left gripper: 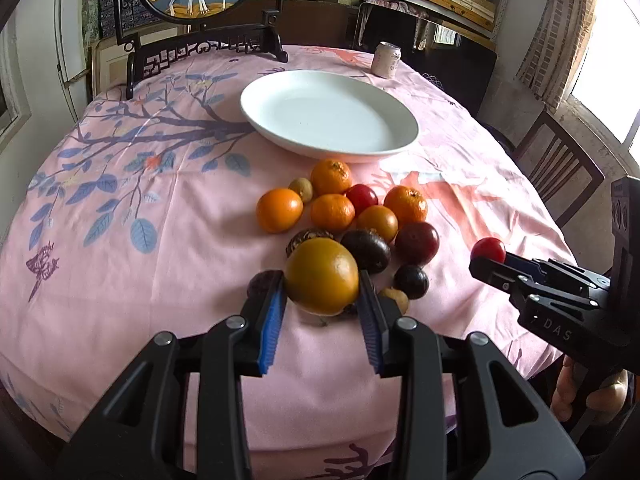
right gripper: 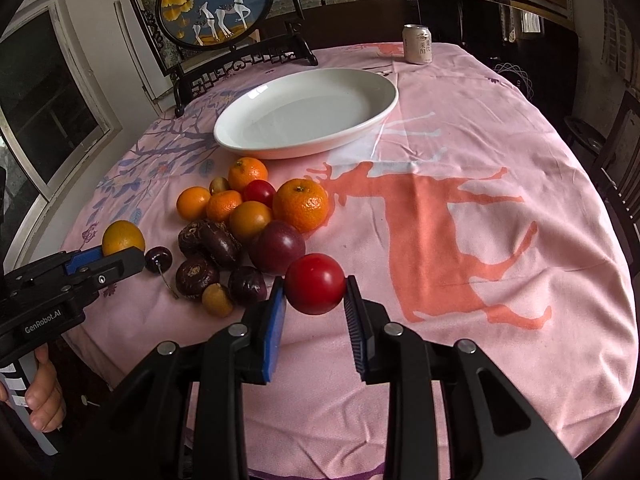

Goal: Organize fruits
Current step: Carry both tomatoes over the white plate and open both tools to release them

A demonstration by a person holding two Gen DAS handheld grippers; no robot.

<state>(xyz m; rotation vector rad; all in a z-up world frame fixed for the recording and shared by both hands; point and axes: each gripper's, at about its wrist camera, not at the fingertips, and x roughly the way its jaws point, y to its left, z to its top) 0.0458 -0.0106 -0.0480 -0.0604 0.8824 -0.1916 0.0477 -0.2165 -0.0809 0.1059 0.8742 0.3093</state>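
My left gripper is shut on a dull yellow-orange fruit, held just above the near side of the fruit pile; from the right wrist view the same yellow-orange fruit shows at the tip of the left gripper. My right gripper is shut on a red tomato, lifted off the cloth right of the pile; in the left wrist view the tomato sits in the right gripper. A white oval plate lies empty beyond the pile.
Oranges, dark purple fruits, a small kiwi and a cherry lie clustered on the pink tablecloth. A drink can and a framed deer screen stand at the far edge. Chairs flank the table.
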